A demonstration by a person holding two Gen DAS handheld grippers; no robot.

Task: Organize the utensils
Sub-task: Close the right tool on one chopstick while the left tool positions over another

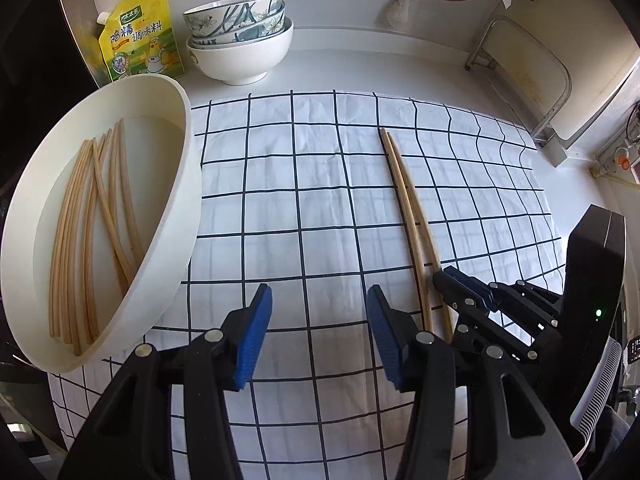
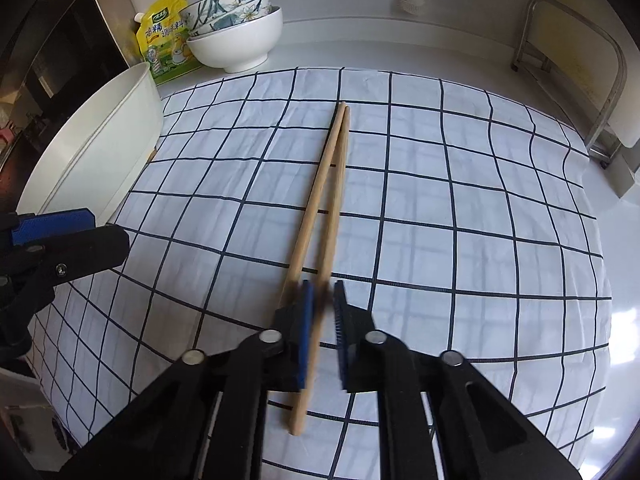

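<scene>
Two wooden chopsticks lie side by side on the checked cloth, tips touching at the far end. My right gripper is at their near end, shut on the right-hand chopstick, which runs between the blue pads. The other chopstick passes behind its left finger. My left gripper hovers open over the cloth, left of the pair, with nothing between its fingers. A white basin at the left holds several chopsticks.
Stacked bowls and a yellow seasoning pouch stand at the back left. A metal-framed rack leans at the back right. The cloth covers most of the white counter.
</scene>
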